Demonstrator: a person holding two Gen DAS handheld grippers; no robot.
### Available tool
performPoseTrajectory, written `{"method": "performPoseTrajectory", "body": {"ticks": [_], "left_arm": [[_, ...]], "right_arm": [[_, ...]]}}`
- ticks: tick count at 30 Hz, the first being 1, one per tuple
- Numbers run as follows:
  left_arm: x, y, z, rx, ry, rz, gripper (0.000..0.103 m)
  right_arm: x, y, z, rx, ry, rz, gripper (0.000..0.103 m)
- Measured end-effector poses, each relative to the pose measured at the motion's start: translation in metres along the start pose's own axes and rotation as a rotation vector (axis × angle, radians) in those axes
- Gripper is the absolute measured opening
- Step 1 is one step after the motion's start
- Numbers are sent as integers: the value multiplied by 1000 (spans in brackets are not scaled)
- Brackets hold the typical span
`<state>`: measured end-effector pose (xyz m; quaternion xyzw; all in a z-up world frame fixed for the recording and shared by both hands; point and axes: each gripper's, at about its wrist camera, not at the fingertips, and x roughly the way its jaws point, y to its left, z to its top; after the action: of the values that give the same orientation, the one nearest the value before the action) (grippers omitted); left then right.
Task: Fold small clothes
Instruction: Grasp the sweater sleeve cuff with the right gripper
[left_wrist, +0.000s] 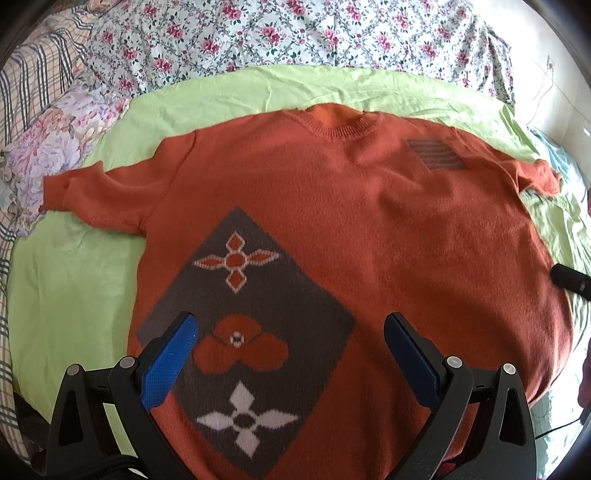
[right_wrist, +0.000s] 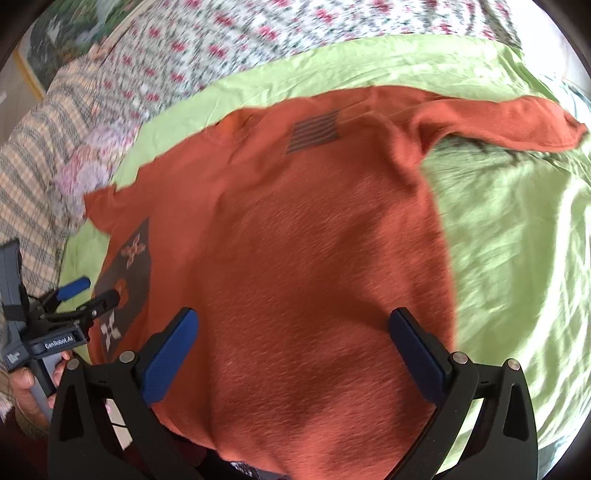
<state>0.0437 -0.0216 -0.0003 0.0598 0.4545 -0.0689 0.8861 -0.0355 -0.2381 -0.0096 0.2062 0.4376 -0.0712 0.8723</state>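
An orange knit sweater (left_wrist: 332, 206) lies flat and face up on a light green sheet (left_wrist: 74, 295), collar at the far side, both sleeves spread out. It has a grey diamond patch (left_wrist: 255, 302) with flower motifs at its lower left and a small striped patch (left_wrist: 436, 155) on the chest. My left gripper (left_wrist: 291, 325) is open and empty above the diamond patch. My right gripper (right_wrist: 293, 321) is open and empty above the sweater's (right_wrist: 295, 240) lower right part. The left gripper (right_wrist: 90, 290) also shows at the left of the right wrist view, held in a hand.
A floral bedcover (left_wrist: 258, 37) lies bunched beyond the green sheet (right_wrist: 517, 240). A checked cloth and a floral pillow (left_wrist: 55, 140) sit at the left. The tip of the right gripper (left_wrist: 569, 278) shows at the right edge of the left wrist view.
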Motion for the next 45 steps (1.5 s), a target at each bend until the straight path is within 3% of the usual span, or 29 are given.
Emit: {"method": "performPoseTrajectory", "body": {"ticks": [4,8,11,15,19,26,27,28,31,35,39,45], "left_arm": [[5,0,11,-9,-2,2,101],[12,-3,16,-17,13,0,101],[18,-8,17,-11,28,-4,101],[27,-13,18,-1,54,-2,101],[36,-18,20,1,76,-4,101],[50,-29,21,14,113,-14,101],[51,-31,21,15,114,-18,101],[52,-33,22,18,116,-22,101],[55,-35,20,23,121,-31,101],[58,-33,18,10,140,-49,101],[55,-28,13,-12,135,-72,101],[43,-7,6,-62,112,-80,101]], "right_arm": [[-11,-49,23,95,-47,-32,103],[-22,-125,53,249,-113,-58,101],[-35,-179,75,336,-168,-118,93],[-54,-253,107,437,-258,-231,74],[-63,-329,139,579,-318,-271,57],[-43,-396,185,628,-297,-385,51],[-42,-401,188,628,-298,-393,48],[-41,-407,189,635,-302,-390,39],[-44,-409,196,636,-302,-382,9],[-47,-372,205,543,-323,-334,8],[-44,-303,212,418,-308,-244,8],[-14,-171,222,286,-261,29,8]]}}
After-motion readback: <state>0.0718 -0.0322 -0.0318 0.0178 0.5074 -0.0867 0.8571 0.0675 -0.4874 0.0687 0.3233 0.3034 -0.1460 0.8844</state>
